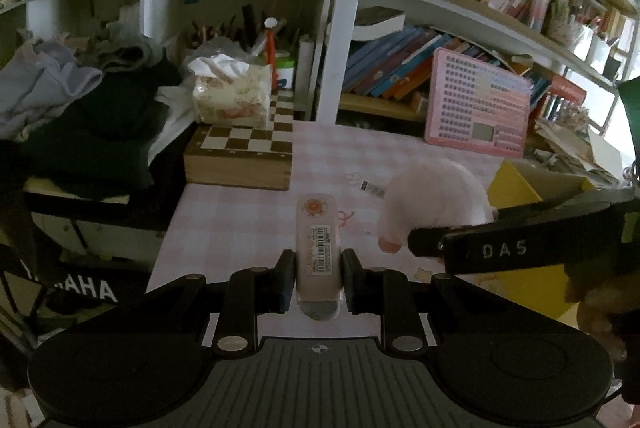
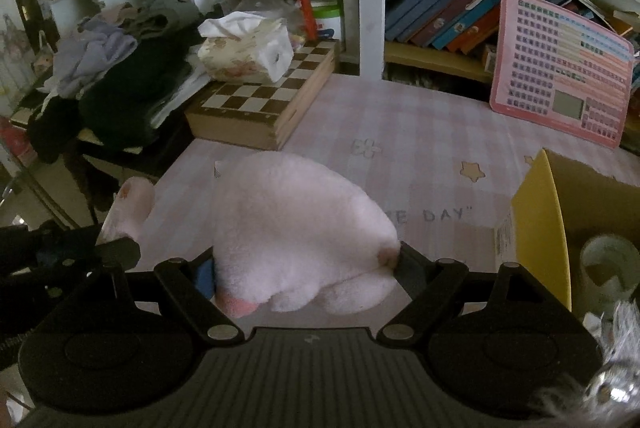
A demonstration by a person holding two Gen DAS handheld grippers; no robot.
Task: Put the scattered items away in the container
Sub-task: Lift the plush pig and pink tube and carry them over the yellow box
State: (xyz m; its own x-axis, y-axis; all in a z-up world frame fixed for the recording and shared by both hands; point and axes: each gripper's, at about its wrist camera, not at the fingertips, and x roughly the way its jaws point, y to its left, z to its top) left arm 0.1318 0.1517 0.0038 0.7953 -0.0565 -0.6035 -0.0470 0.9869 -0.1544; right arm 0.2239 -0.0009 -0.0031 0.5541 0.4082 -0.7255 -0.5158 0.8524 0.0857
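1. Right now both hands carry a load above the pink checked tablecloth: the left gripper has its jaws pinched tight on a slim pale pink tube with a barcode label, and the right gripper has its jaws spread wide around a fluffy pale pink plush toy, pads pressing its sides.
2. The yellow cardboard box sits at the right, near edge of the table, just beside the plush.
3. To do this well, I would lift each load clear of the box's left wall before letting go, and drop the bulky plush first so it does not snag the rim.
4. The tube should go in flat; it is smooth and could slip.
5. Count: one tube, one plush, one box, two grippers.
6. A white roll of tape already lies inside the box.
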